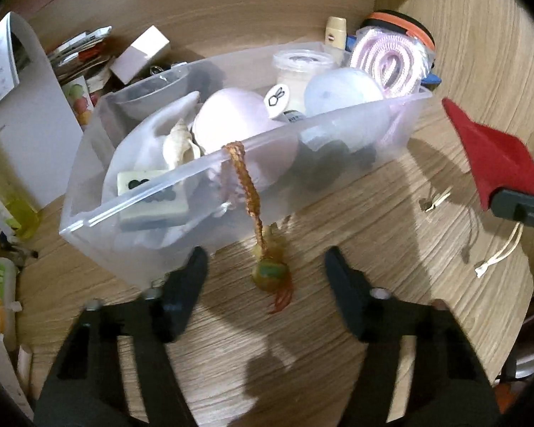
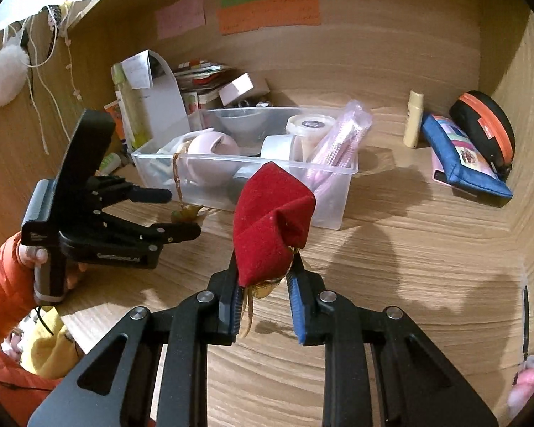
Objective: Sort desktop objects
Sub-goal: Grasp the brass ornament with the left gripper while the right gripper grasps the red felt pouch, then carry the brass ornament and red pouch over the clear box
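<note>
A clear plastic bin (image 1: 406, 117) (image 2: 334, 206) holds a shell, a mahjong tile, pale round cases, a jar and a pink coil. An orange braided cord with a greenish bead and tassel (image 1: 270, 274) (image 2: 187, 211) hangs over its near rim down to the desk. My left gripper (image 1: 267, 267) (image 2: 183, 212) stands open just in front of the bin. The bead hangs between its fingers, and the pads do not touch it. My right gripper (image 2: 263, 270) (image 1: 516, 203) is shut on a red velvet pouch (image 2: 270, 213) (image 1: 491, 156), held above the desk right of the bin.
A blue pouch (image 2: 462, 156), a black-and-orange case (image 2: 487, 128) and a cream bottle (image 2: 413, 117) lie at the back right. Papers and a white box (image 1: 139, 53) are piled left of the bin. Loose strings (image 1: 495, 256) lie on the desk. Wooden walls enclose the back and right.
</note>
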A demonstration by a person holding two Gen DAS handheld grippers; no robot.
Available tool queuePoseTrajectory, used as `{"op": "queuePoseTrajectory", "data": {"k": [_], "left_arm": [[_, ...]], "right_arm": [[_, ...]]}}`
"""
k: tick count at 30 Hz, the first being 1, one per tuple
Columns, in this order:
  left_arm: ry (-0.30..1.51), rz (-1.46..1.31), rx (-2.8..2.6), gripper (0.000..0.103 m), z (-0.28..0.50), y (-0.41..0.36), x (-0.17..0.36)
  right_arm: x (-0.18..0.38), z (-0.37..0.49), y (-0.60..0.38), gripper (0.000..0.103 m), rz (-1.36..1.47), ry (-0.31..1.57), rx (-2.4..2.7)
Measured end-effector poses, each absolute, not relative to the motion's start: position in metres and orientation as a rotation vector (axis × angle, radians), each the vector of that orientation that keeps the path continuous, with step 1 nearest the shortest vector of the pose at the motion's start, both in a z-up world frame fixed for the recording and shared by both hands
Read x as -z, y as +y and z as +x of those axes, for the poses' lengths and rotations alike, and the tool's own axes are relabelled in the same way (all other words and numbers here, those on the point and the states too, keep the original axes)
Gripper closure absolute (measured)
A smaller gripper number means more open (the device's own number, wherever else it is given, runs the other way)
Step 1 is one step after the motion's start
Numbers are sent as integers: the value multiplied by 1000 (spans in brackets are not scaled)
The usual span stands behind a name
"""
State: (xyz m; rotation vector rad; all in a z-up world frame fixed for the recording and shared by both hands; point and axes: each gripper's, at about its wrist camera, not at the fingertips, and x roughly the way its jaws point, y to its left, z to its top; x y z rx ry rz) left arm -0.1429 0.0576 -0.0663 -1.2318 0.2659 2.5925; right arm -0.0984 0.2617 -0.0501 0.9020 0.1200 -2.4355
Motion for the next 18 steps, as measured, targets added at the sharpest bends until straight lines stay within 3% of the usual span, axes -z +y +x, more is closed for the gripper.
{"op": "queuePoseTrajectory", "data": {"k": [4,11,18], "left_arm": [[231,-1248,-2571,57,-146,54,68],[228,-1229,-2539,84,-140,52,68],[172,-1184,-2537,84,-129,41,55]], "right_arm": [[48,-95,261,83,874,141,2442],[50,-99,256,83,889,120,2421],[48,-97,249,83,883,147,2419]]}}
